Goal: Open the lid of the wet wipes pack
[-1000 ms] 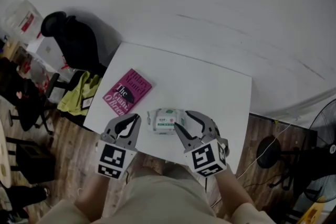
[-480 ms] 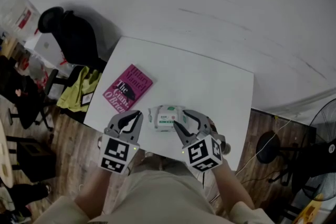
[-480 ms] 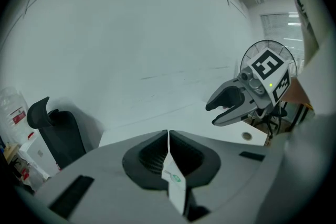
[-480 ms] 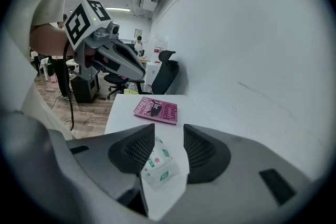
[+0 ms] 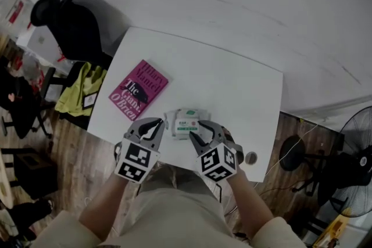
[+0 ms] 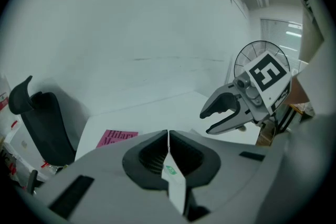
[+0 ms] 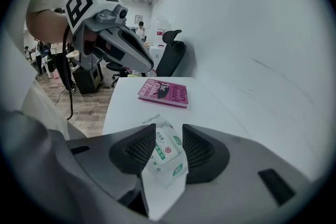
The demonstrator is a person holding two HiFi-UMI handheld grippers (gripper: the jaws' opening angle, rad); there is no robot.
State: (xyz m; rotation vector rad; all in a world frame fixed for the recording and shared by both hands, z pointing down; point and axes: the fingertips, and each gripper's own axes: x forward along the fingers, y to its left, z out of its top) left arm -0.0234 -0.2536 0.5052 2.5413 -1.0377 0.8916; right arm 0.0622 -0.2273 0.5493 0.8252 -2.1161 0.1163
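Note:
The wet wipes pack [image 5: 186,124], white with green print, lies flat near the front edge of the white table [image 5: 232,84]. My right gripper [image 5: 201,130] hangs at the pack's right end. Its jaws are closing, with the pack [image 7: 165,152] showing between the pads and not pressed by them. My left gripper [image 5: 158,124] is at the pack's left end with its tips together. In the left gripper view only a sliver of the pack [image 6: 169,169] shows through the slit between its fingers. I cannot see the lid's flap clearly.
A pink book [image 5: 138,90] lies on the table left of the pack, a short way behind the left gripper. A black chair [image 5: 64,26] and yellow-green cloth [image 5: 78,100] stand off the table's left side. A fan [image 5: 354,148] is on the floor at right.
Both grippers have sunk toward the table and come in beside the pack's two ends. The right jaws have narrowed a little. The pack and book have not moved.

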